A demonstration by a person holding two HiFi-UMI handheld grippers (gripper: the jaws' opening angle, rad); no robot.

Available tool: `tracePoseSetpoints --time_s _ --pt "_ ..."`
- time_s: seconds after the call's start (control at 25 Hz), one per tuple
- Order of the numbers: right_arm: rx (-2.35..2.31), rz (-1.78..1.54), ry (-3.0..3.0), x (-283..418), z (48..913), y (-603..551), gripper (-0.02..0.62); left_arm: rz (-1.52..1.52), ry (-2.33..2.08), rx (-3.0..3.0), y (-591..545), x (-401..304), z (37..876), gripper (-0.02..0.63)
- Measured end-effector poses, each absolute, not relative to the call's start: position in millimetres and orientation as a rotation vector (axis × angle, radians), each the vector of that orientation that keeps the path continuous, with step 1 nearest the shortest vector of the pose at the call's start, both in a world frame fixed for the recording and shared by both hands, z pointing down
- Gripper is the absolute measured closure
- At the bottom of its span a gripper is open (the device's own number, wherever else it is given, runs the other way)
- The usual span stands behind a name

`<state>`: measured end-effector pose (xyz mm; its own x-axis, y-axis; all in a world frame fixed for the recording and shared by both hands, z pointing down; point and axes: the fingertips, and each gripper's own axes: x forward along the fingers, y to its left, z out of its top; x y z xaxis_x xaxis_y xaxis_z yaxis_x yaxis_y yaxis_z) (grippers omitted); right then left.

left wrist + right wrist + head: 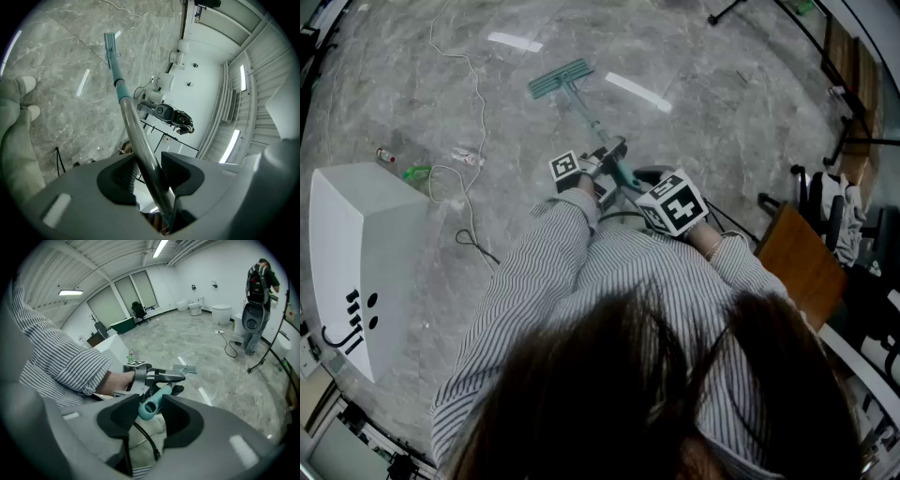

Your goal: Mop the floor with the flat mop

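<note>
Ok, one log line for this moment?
left gripper: shut on mop pole | right gripper: shut on teal handle end | mop head: flat on floor, ahead of person

Both tight on the mop handle [133,131]: left claw [149,171] ahead, right claw [151,409] behind.
</note>
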<state>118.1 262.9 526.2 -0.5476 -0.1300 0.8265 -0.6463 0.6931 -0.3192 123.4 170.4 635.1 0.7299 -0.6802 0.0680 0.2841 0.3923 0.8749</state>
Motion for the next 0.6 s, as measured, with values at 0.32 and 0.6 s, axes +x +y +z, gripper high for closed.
tracePoseSetpoints --time_s 0.32,0.6 --pt "0.611 0.793 -2.073 122.9 522.9 259.9 0.445 -0.605 -0.47 1.029 168.8 126.8 631.9 0.448" --pt "0.621 0.784 -2.106 131.3 518.0 244.2 0.446 -0.582 -0.475 1.055 154.4 134.6 629.1 0.431"
